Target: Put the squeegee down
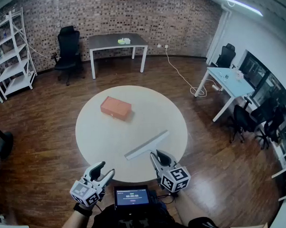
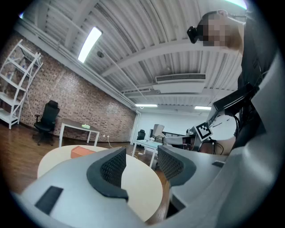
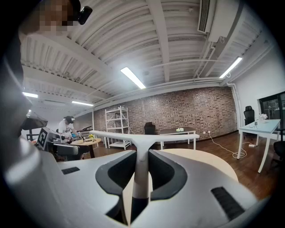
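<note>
A white squeegee (image 1: 146,145) hangs over the round white table (image 1: 101,136), its blade slanting from lower left to upper right. My right gripper (image 1: 157,158) is shut on the squeegee's handle; in the right gripper view the handle (image 3: 141,178) runs up between the two jaws to the wide blade (image 3: 147,137). My left gripper (image 1: 103,170) hovers at the table's near left edge, open and empty. The left gripper view shows its dark ribbed pads (image 2: 111,167) apart, with the tabletop (image 2: 138,187) beyond them.
An orange box (image 1: 116,108) lies on the far left part of the table. A small screen (image 1: 132,197) sits at the person's waist. Around the table are wooden floor, a grey desk (image 1: 116,41), a black chair (image 1: 66,46), white shelves (image 1: 12,50) and a white desk (image 1: 229,84).
</note>
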`<state>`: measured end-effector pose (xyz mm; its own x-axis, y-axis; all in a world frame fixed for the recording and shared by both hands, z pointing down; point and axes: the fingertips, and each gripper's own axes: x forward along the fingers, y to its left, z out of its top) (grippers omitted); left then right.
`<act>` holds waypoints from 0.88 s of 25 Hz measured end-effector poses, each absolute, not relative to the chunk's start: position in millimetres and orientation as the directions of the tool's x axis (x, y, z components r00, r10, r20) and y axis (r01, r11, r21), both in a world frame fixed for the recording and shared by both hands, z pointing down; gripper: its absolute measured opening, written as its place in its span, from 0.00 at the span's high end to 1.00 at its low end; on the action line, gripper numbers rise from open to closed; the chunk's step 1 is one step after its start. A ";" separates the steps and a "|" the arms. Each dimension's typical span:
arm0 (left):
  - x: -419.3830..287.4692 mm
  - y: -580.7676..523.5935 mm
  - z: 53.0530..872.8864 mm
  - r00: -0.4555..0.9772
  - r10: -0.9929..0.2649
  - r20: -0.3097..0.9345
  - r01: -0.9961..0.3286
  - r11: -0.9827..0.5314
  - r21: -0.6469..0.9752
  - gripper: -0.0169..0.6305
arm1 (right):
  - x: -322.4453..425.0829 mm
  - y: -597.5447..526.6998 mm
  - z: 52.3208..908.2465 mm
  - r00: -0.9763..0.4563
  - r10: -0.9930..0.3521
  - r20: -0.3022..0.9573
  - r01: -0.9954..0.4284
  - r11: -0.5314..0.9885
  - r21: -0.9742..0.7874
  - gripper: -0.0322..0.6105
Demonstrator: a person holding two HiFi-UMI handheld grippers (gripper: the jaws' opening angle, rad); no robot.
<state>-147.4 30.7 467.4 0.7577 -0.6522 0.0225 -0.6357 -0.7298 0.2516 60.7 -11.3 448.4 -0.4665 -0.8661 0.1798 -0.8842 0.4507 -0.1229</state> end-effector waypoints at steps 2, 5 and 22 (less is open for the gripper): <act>-146.6 27.1 468.3 0.760 -0.649 0.022 -0.633 -0.733 0.251 0.62 | 61.8 -19.7 451.7 -0.467 -0.864 0.189 -0.884 0.454 -0.109 0.79; -143.6 20.3 470.6 0.766 -0.643 0.027 -0.628 -0.738 0.248 0.62 | 65.6 -38.8 456.8 -0.464 -0.861 0.209 -0.885 0.460 -0.072 0.79; -101.6 -120.9 502.1 0.718 -0.681 0.141 -0.690 -0.674 0.263 0.62 | 155.5 -305.6 595.5 -0.342 -0.848 0.404 -0.938 0.332 -0.096 0.79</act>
